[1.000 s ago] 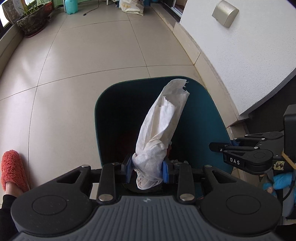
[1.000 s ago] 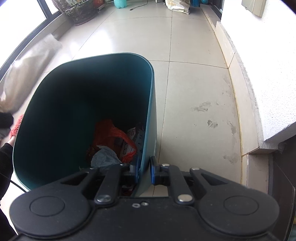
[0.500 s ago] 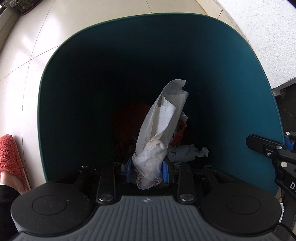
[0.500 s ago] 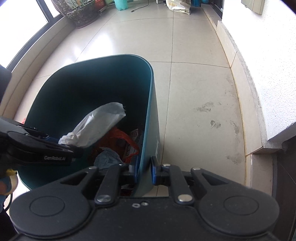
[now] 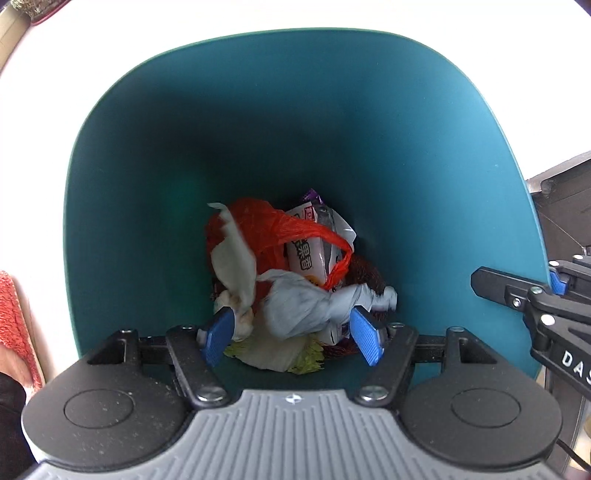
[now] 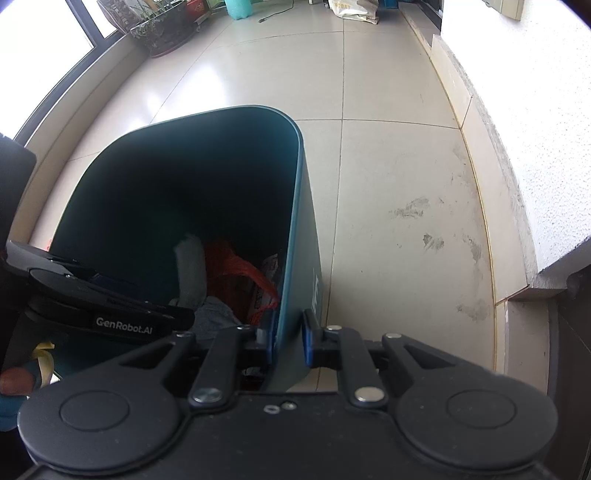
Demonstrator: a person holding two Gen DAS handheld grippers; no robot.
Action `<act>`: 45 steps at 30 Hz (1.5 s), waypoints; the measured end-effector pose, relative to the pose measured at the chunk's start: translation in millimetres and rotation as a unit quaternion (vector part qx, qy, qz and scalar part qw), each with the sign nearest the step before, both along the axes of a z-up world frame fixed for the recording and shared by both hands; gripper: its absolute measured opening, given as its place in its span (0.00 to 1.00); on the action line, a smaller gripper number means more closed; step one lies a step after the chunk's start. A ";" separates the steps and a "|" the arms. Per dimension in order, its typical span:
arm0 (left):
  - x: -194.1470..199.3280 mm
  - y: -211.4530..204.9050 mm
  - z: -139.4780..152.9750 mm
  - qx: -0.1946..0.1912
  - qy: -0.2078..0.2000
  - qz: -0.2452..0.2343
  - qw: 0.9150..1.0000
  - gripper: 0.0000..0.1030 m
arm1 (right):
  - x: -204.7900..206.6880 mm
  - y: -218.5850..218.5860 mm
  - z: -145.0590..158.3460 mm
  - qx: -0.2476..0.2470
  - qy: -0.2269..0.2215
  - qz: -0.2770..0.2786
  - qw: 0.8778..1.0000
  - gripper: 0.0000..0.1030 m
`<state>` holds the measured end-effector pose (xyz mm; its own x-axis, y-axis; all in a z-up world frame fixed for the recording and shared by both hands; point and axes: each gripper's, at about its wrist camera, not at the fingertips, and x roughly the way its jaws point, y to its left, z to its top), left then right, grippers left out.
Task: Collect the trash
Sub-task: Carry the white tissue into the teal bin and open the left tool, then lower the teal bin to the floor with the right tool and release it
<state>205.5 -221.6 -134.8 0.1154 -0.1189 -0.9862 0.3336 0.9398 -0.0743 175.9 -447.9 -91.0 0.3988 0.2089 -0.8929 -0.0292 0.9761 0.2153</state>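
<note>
A teal trash bin (image 5: 424, 155) fills the left wrist view; it also shows in the right wrist view (image 6: 303, 229). My left gripper (image 5: 291, 334) is open over the bin's mouth, jaws wide apart. The white tissue (image 5: 236, 262) lies loose inside on a red plastic bag (image 5: 269, 225), a snack wrapper (image 5: 310, 251) and a grey crumpled wad (image 5: 314, 302). The tissue also shows in the right wrist view (image 6: 190, 269). My right gripper (image 6: 288, 341) is shut on the bin's right wall near the rim, also seen in the left wrist view (image 5: 554, 280).
Beige floor tiles (image 6: 388, 192) lie beside the bin, a white wall (image 6: 535, 129) on the right. A plant pot (image 6: 166, 33), a teal bottle (image 6: 238, 7) and a bag (image 6: 351, 9) stand far back. A red slipper (image 5: 16, 325) is left of the bin.
My left gripper moved down over the bin and opened; the white tissue dropped out of it onto the trash inside. The right gripper kept its hold on the bin wall.
</note>
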 end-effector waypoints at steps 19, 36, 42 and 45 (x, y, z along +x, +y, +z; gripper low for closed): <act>-76.6 39.7 122.7 -0.065 -0.132 -0.021 0.989 0.67 | -57.6 22.4 90.8 -0.043 -0.097 0.044 0.993 0.21; -157.9 99.0 186.5 -0.110 -0.224 -0.025 0.968 0.74 | -157.2 68.1 158.1 -0.006 -0.220 0.001 0.976 0.59; -179.0 112.2 187.1 -0.121 -0.244 -0.035 0.962 0.74 | -186.7 89.0 156.0 -0.011 -0.273 -0.011 0.962 0.75; -187.9 119.3 186.7 -0.123 -0.258 -0.040 0.957 0.74 | -195.4 93.0 153.2 -0.019 -0.296 -0.007 0.955 0.79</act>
<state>17.7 -102.3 51.9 0.5603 -0.3688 -0.7416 0.4559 0.8849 -0.0957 -19.6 -354.9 62.2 0.8390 0.1723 -0.5161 -0.1221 0.9840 0.1301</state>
